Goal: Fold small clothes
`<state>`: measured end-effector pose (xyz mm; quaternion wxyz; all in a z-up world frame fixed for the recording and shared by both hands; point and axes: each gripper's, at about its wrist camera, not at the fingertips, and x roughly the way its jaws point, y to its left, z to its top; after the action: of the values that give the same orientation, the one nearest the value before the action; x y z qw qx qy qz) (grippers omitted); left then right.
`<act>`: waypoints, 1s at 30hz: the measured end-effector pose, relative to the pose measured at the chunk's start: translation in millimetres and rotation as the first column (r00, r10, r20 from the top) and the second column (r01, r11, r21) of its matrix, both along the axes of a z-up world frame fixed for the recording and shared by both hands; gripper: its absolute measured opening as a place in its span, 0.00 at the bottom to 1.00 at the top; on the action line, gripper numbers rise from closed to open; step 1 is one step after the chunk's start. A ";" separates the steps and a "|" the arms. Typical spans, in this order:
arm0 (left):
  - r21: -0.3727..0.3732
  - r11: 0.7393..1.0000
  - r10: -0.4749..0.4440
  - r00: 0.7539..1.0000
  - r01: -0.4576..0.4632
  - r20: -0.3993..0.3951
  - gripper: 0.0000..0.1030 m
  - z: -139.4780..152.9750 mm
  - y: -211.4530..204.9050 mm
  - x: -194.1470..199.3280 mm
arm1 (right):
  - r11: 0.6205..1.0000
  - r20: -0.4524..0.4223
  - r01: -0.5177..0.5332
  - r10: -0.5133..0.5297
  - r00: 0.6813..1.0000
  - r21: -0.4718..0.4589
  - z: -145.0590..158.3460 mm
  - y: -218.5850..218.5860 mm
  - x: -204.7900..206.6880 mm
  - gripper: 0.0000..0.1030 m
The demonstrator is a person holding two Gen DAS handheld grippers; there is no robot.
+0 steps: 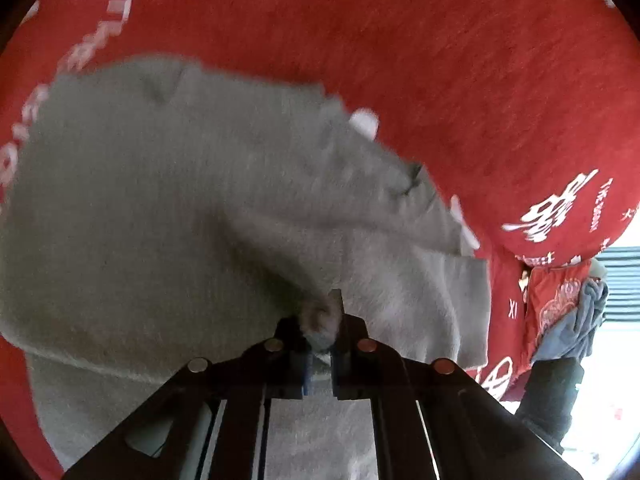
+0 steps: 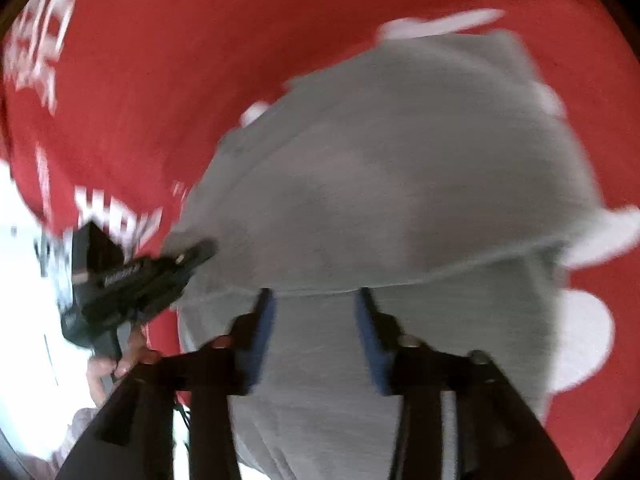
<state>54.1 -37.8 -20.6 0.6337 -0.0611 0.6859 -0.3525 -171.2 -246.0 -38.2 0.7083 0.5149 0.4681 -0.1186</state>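
A small grey garment point(image 1: 224, 200) lies spread on a red cloth point(image 1: 440, 60) with white print. The left gripper point(image 1: 320, 320) is pinched tight on a bunched bit of the garment's near edge. The right gripper point(image 2: 316, 312) hangs over the garment near a fold line, its blue pads point(image 2: 264, 320) apart and nothing between them. Only the right view shows the left gripper from the side, at the garment's left edge, with a hand point(image 2: 108, 364) under it. Only the left view shows a pile of blue clothes point(image 1: 576, 328) at the far right; whether it sits in anything is unclear
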 end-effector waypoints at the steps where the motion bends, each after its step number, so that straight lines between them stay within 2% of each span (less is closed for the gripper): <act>1: -0.023 1.000 0.006 1.000 -0.006 0.029 0.07 11.5 0.4 5.0 | 0.998 0.006 0.062 -0.062 0.998 0.016 -2.0 -9.0 -12.4 0.56; 3: -0.068 0.997 0.030 0.997 -0.025 0.068 0.07 32.1 3.6 15.3 | 0.990 0.025 0.133 -0.135 0.991 0.054 -4.5 -24.1 -31.0 0.56; 7: -0.116 0.991 0.074 0.991 -0.061 0.112 0.07 64.1 13.4 39.9 | 0.950 0.072 0.284 -0.295 0.953 0.128 -14.1 -46.9 -50.4 0.56; 12: -0.065 0.997 0.057 0.989 -0.048 0.139 0.07 63.0 25.8 43.8 | 0.887 0.089 0.426 -0.445 0.891 0.176 -19.4 -72.9 -60.8 0.56; 14: -0.012 1.000 0.022 0.992 -0.021 0.121 0.07 42.2 31.0 33.1 | 0.902 0.081 0.413 -0.424 0.902 0.123 -12.9 -77.6 -63.9 0.54; 16: 0.073 0.997 -0.004 0.996 -0.002 0.084 0.07 11.4 36.8 19.7 | 0.922 0.050 0.377 -0.382 0.923 0.085 -13.7 -77.3 -66.5 0.50; 18: 0.113 0.994 -0.003 0.998 -0.003 0.058 0.07 -8.2 43.8 9.7 | 0.927 0.031 0.364 -0.368 0.929 0.093 -17.9 -77.1 -72.8 0.50; 21: 0.087 0.996 0.032 0.998 -0.037 0.054 0.07 -10.0 52.8 4.0 | 0.903 0.051 0.394 -0.407 0.912 0.172 -26.4 -79.4 -81.3 0.51; 22: 0.085 0.996 0.037 0.998 -0.042 0.055 0.07 -7.5 52.6 4.9 | 0.898 0.051 0.401 -0.416 0.908 0.180 -28.0 -79.5 -79.9 0.47; 23: 0.082 0.996 0.038 0.997 -0.043 0.067 0.07 -2.7 51.6 6.0 | 0.895 0.042 0.409 -0.422 0.906 0.178 -28.0 -78.9 -75.8 0.34; 24: 0.077 0.996 0.033 0.996 -0.040 0.082 0.07 2.1 51.1 6.9 | 0.904 0.041 0.399 -0.410 0.911 0.154 -23.3 -76.5 -68.0 0.06; 28: 0.063 0.998 0.006 0.991 -0.014 0.136 0.07 12.7 38.4 3.9 | 0.948 0.095 0.318 -0.316 0.944 -0.008 9.1 -76.4 -61.8 0.06; 30: 0.097 0.995 -0.002 0.993 -0.010 0.121 0.07 0.3 34.7 3.3 | 0.964 0.037 0.260 -0.258 0.965 -0.059 1.1 -75.1 -63.2 0.06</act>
<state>57.4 -3.2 -20.3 0.6772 -0.0100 0.6624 -0.3203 -234.5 -321.1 -37.0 0.7092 0.5507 0.3827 -0.2174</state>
